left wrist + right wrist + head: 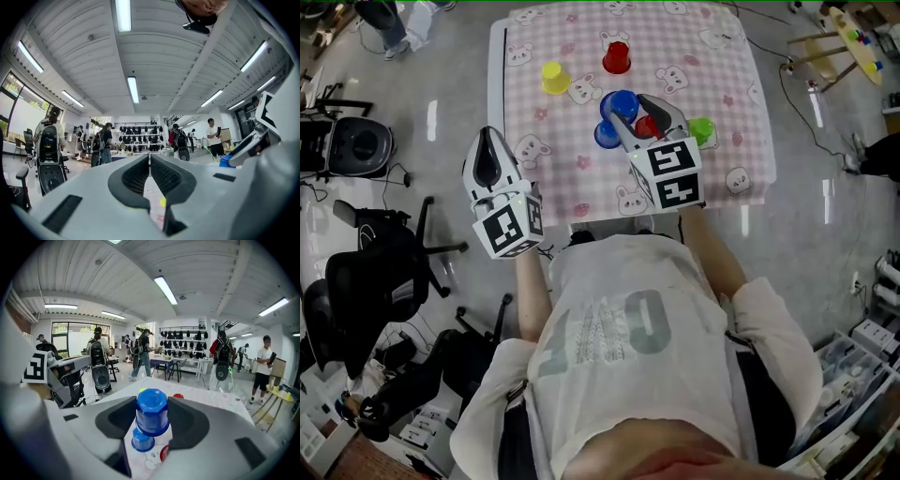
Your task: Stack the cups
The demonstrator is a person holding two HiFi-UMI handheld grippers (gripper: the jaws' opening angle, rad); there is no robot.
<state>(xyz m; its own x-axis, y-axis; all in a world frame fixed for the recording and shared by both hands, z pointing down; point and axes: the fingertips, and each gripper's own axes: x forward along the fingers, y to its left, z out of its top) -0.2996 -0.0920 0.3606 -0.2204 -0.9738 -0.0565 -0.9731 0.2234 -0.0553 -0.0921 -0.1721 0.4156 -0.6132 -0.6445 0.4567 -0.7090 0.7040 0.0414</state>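
My right gripper [630,111] [152,417] is shut on an upside-down blue cup [623,101] [152,411], held just above the table. A second blue cup [606,134] [142,440] stands upside down on the cloth directly below and in front of it. A red cup [647,125] sits beside the gripper's right finger, and a green cup [702,130] lies further right. A yellow cup [555,78] and another red cup [617,57] stand farther back. My left gripper [490,155] [149,171] hangs off the table's left front corner, shut and holding nothing.
The table [694,66] has a pink checked cloth with rabbit prints; its front edge is close to the person's body. Black office chairs [366,281] stand on the floor at the left. A wooden rack [853,37] is at the far right.
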